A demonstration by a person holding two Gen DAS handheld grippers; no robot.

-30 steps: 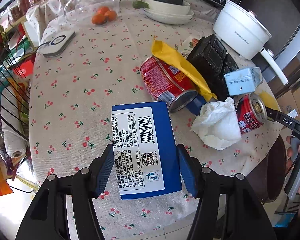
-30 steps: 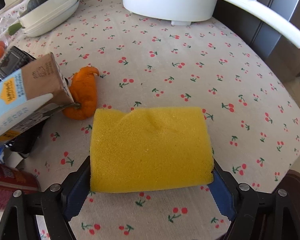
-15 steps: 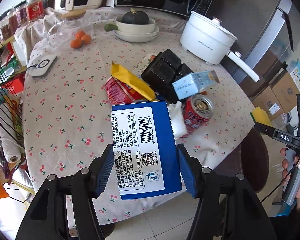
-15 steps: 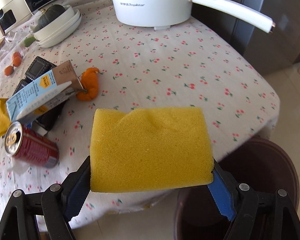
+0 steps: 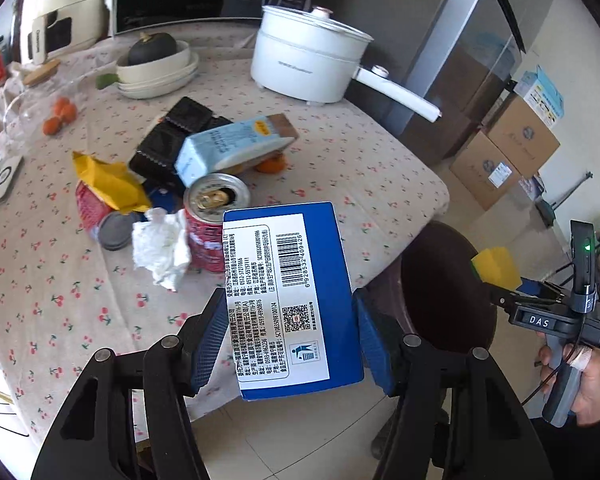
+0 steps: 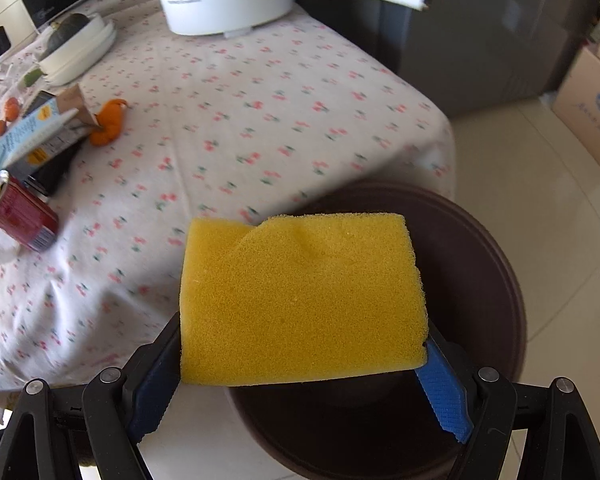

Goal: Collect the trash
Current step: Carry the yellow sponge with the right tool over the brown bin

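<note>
Carrying sponge from table over bin.

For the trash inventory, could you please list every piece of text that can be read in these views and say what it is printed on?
"6928532409426": barcode number on the blue box held in the left claw.
"0512-57277866": phone line on the same box's white label; its other small print is not reliably legible.
"DAS": on the right claw, seen from the left wrist.
White cooking pot: brand too blurred.
Milk carton: print too small.

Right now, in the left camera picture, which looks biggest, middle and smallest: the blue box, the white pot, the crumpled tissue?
1. blue box, though it's nearest the camera
2. white pot
3. crumpled tissue
</note>
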